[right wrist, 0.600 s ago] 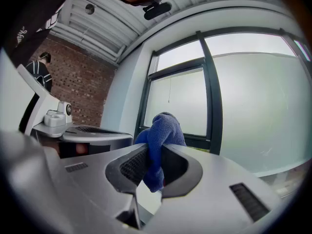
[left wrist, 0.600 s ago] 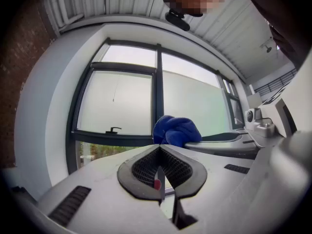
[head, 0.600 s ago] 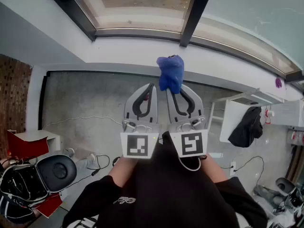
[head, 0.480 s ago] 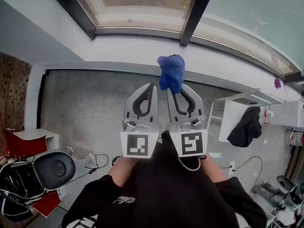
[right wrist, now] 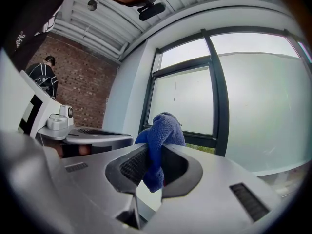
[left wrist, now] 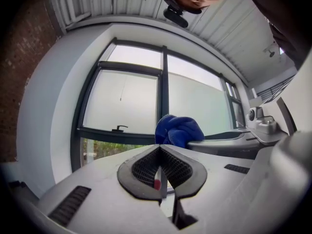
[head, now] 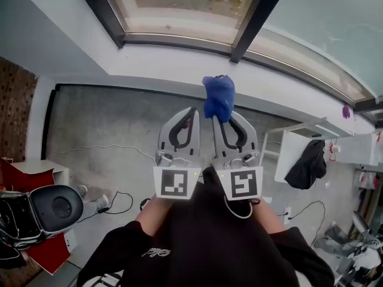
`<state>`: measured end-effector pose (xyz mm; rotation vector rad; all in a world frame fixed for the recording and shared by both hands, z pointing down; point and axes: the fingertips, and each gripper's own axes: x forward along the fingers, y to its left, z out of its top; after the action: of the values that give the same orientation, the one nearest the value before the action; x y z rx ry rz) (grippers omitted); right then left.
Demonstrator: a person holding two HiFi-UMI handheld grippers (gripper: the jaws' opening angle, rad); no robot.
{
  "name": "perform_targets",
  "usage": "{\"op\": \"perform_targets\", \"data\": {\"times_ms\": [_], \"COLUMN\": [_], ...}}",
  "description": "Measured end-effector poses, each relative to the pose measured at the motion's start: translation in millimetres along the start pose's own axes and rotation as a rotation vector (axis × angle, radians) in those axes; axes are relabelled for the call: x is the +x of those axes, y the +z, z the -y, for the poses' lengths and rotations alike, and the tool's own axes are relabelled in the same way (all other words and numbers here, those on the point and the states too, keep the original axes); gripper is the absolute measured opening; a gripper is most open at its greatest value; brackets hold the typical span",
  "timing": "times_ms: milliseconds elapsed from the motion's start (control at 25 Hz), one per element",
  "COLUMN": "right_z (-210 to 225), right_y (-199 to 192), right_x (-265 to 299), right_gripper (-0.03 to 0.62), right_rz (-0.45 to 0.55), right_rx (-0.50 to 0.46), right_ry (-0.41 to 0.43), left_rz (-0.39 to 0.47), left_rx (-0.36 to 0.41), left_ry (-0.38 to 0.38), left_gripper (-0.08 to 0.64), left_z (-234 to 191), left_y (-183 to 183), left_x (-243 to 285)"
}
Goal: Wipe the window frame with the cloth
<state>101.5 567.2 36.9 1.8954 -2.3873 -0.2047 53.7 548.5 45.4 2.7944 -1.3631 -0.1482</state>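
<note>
The big dark window frame (head: 257, 23) is straight ahead of me, with a white ledge (head: 179, 61) under it. I've got both grippers side by side in front of my chest. My left gripper (head: 192, 110) is pressed together on nothing. My right gripper (head: 220, 117) is pinching the blue cloth (head: 218, 95), which bunches up past the jaws. It looks clear of the frame, but the angle's poor.

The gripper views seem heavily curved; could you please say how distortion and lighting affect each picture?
Left gripper view: fisheye bends the window frame, corners fall dark, the glass is washed-out bright. Right gripper view: same bending, the cloth sharp against pale daylight. Head view: even daylight, straight edges bowed, no strong glare.
</note>
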Motion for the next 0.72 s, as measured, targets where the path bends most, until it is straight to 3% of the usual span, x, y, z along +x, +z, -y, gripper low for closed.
{"op": "perform_targets", "data": {"times_ms": [360, 720], "right_z": [-43.8, -27.1], "right_y": [-1.7, -13.5], "right_x": [19.6, 66.5], "right_gripper": [0.052, 0.052], "right_rz": [-0.011, -0.019], "right_rx": [0.005, 0.021], "right_ry": [-0.004, 0.027], "left_rz": [0.013, -0.03], "left_rx": [-0.001, 0.002], "left_ry": [-0.003, 0.014], "left_gripper": [0.005, 0.005], "left_z": [-47.6, -72.8], "left_y": [-1.0, -15.1], "left_x": [-17.1, 23.8]}}
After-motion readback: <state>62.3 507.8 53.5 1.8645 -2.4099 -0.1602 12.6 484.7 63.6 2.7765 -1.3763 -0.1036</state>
